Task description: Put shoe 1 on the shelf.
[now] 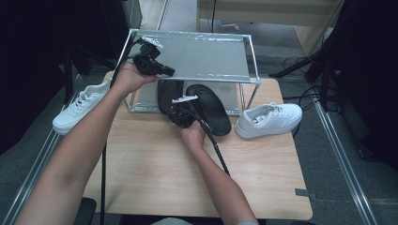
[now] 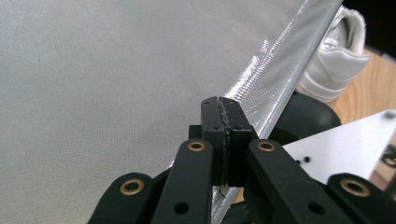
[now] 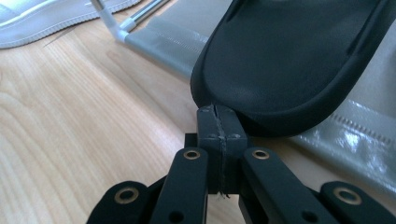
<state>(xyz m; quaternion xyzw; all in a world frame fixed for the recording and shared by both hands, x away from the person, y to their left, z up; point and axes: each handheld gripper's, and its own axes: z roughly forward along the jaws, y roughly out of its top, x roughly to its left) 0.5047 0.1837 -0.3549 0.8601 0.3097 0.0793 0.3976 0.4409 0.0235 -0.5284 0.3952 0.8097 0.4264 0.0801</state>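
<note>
Taking the two-tier shoe rack of silver metal tube and grey fabric [image 1: 197, 56] as landmark, the nearest thing to the person is the right gripper [image 1: 176, 110], seen just before the rack's lower shelf. Its jaws are pressed fully together with nothing between them, and their tips touch the heel edge of a black foam slipper [image 3: 289, 60] lying half on that shelf. A second black slipper [image 1: 211, 110] lies beside it, jutting out over the light wooden table [image 1: 187, 178]. The step in hand is judged to be nudging the slippers onto the lower shelf; a push deeper under the rack seems called for next. The right forearm is stretched forward, wrist low. Farther off, the left gripper [image 1: 164, 71] is held raised at the top shelf's left front corner, jaws likewise closed and empty. One white lace-up trainer [image 1: 267, 119] rests right of the rack, another white trainer [image 1: 80, 105] left of it.
</note>
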